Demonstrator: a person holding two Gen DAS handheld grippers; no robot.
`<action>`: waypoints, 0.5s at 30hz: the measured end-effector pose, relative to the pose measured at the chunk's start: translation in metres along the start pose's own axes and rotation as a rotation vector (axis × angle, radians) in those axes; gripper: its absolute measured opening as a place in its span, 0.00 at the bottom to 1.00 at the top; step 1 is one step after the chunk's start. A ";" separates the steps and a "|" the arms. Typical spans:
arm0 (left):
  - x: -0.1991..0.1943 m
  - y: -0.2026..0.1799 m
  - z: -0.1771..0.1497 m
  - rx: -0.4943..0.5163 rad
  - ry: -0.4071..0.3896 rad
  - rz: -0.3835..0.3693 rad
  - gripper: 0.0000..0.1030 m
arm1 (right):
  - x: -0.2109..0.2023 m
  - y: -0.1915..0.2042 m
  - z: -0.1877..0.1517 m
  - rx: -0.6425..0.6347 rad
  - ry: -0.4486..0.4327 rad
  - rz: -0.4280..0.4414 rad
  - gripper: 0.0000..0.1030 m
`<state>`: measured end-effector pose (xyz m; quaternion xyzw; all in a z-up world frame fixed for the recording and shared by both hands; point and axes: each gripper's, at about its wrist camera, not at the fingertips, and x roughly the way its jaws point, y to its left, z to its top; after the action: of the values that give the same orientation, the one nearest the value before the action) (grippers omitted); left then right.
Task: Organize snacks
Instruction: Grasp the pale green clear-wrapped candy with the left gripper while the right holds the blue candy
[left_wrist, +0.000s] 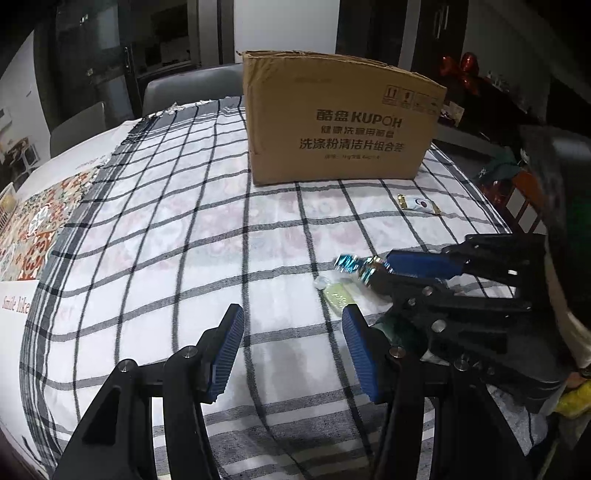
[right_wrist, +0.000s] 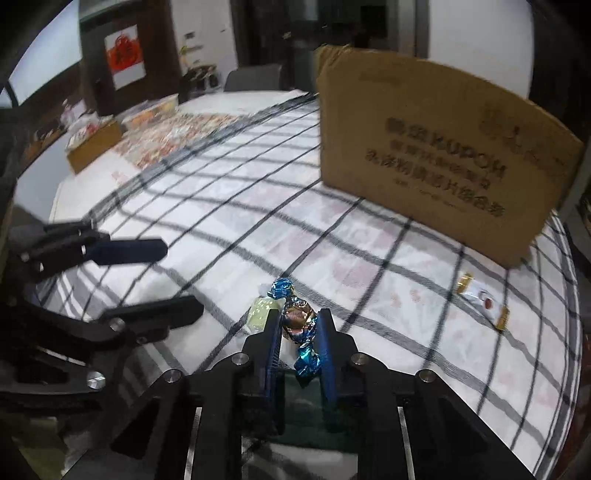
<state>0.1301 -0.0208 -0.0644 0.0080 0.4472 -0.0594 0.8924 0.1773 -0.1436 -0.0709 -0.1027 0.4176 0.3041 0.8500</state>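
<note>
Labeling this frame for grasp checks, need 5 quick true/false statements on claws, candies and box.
1. The right claw is shut on the blue candy. True.
2. The left claw holds a snack. False: it is open, with only cloth between its pads.
3. The box stands on the checked cloth. True.
4. The white sachet lies inside the box. False: it lies on the cloth in front of the box.
5. A pale green candy lies beside the blue candy. True.
</note>
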 end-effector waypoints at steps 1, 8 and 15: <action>0.001 -0.001 0.000 0.001 0.004 -0.007 0.53 | -0.002 -0.002 0.000 0.013 -0.004 -0.012 0.20; 0.016 -0.016 0.004 0.028 0.039 -0.086 0.36 | -0.019 -0.020 -0.010 0.130 -0.052 -0.088 0.20; 0.033 -0.025 0.006 0.004 0.082 -0.089 0.29 | -0.030 -0.029 -0.016 0.185 -0.092 -0.117 0.20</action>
<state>0.1517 -0.0490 -0.0867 -0.0076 0.4834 -0.0994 0.8697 0.1702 -0.1863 -0.0601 -0.0340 0.3977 0.2185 0.8905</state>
